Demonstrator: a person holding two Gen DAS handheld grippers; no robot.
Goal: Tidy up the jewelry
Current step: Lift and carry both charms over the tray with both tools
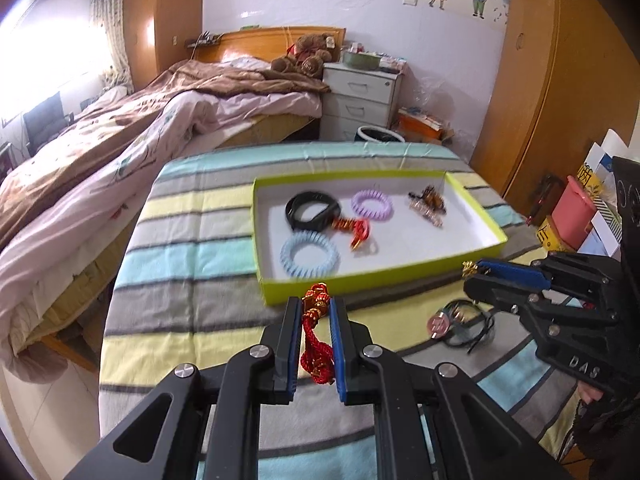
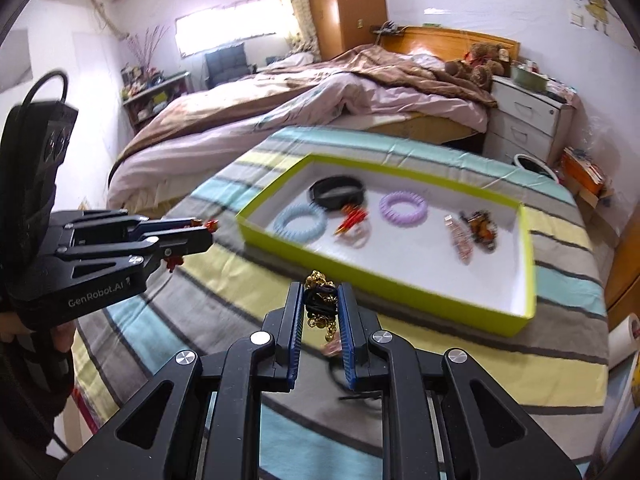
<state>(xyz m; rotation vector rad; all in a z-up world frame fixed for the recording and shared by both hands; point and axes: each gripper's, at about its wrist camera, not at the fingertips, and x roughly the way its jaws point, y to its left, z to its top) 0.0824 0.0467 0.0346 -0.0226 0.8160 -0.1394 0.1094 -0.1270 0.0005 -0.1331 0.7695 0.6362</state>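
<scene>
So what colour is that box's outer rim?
Lime green box, white inside; clearest in the left wrist view.

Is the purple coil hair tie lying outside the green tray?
No. The purple coil hair tie lies inside the green tray, beside the black bracelet.

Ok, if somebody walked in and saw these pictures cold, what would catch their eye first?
Probably the two black grippers in the foreground, each clamped on jewelry: the left gripper pinches a red braided cord bracelet, the right gripper a black cord with gold charms. Next, the lime-green tray on the striped cloth, holding a black bangle and blue and purple coil hair ties.
</scene>
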